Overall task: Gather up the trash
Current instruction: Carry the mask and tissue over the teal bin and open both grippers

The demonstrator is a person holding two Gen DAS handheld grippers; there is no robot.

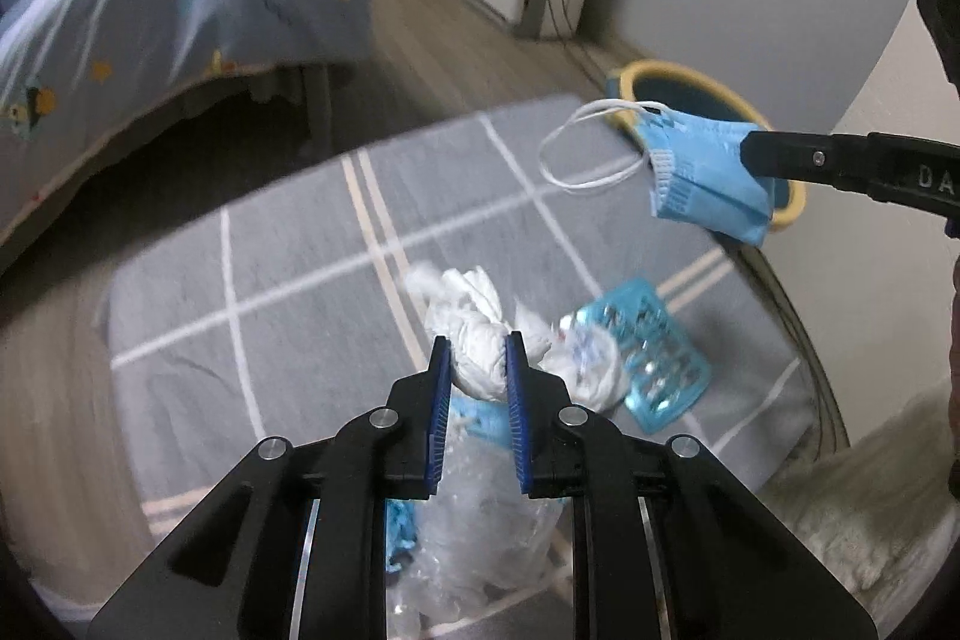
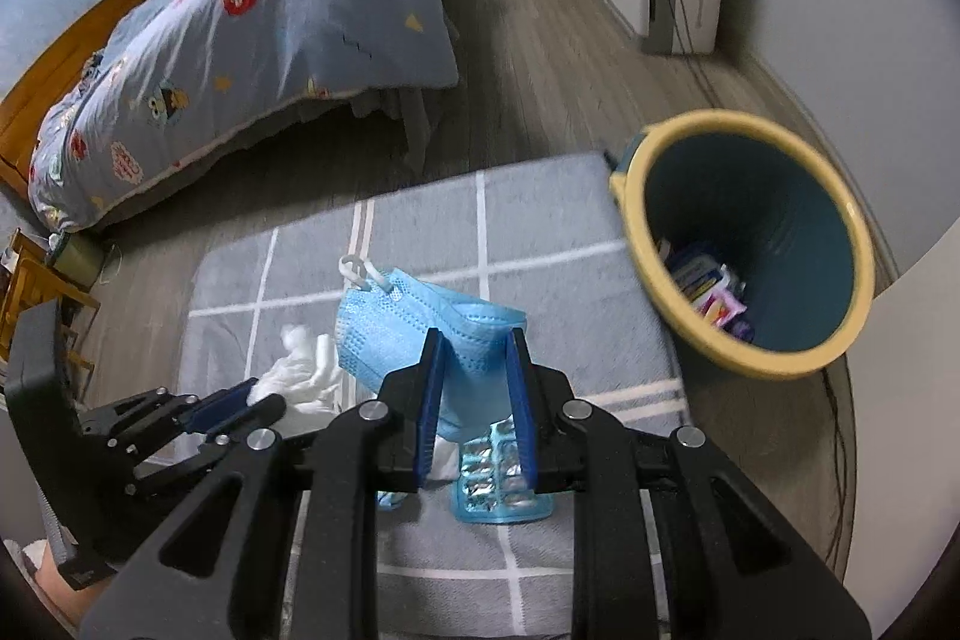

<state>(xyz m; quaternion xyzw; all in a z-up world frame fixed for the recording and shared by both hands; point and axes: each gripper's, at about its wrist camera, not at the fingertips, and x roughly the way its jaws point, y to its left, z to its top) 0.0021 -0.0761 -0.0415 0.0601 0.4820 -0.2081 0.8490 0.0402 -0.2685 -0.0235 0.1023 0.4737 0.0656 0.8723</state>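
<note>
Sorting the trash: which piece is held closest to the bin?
The blue face mask in the right gripper; the white tissue wad is farther.

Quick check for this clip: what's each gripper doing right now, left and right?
Left gripper: closed on the crumpled white tissue.
Right gripper: closed on the blue face mask, lifted above the mat, bin to its right.

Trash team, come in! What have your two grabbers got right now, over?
Left gripper shut on white tissue wad. Right gripper shut on blue face mask, beside bin. Blister pack on rug. Path clear.
</note>
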